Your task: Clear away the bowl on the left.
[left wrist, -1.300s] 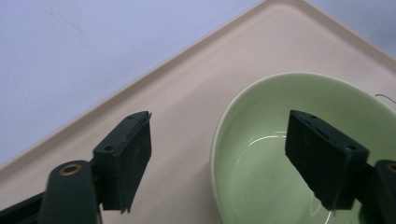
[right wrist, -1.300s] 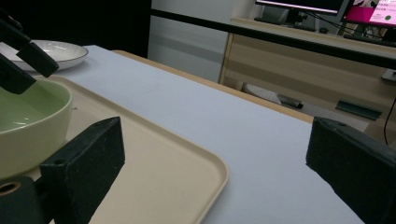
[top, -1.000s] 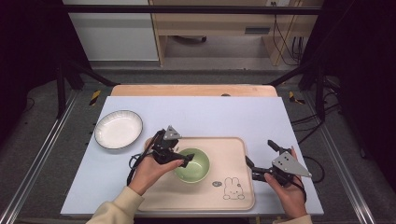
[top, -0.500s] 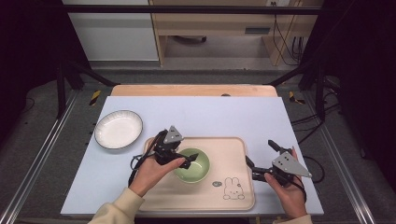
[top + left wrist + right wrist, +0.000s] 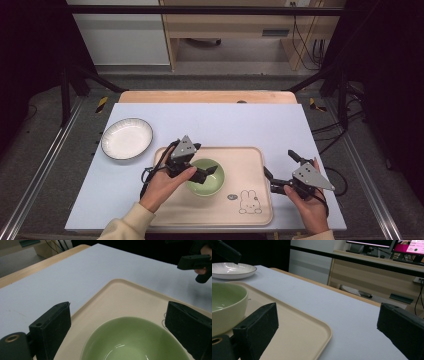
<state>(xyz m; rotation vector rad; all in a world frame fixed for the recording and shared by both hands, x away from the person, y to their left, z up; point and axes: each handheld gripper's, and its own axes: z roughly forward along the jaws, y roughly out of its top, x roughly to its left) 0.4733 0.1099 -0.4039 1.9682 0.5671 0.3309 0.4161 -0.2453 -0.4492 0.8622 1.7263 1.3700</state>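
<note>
Since a second ago, left tool [image 5: 212,171] has advanced over the green bowl [image 5: 206,178] on the tray [image 5: 250,155] (jaws wide, gripping nothing); grasp pending. Right tool [image 5: 280,172] waits open.

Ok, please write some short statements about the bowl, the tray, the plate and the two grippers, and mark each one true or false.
1. The green bowl stands on the beige tray. True.
2. The white plate lies on the tray. False: it lies on the table, left of the tray.
3. The left gripper is open above the bowl. True.
4. The right gripper is shut on the bowl. False: it is open, at the tray's right edge.
5. The bowl holds food. False: it is empty.
</note>
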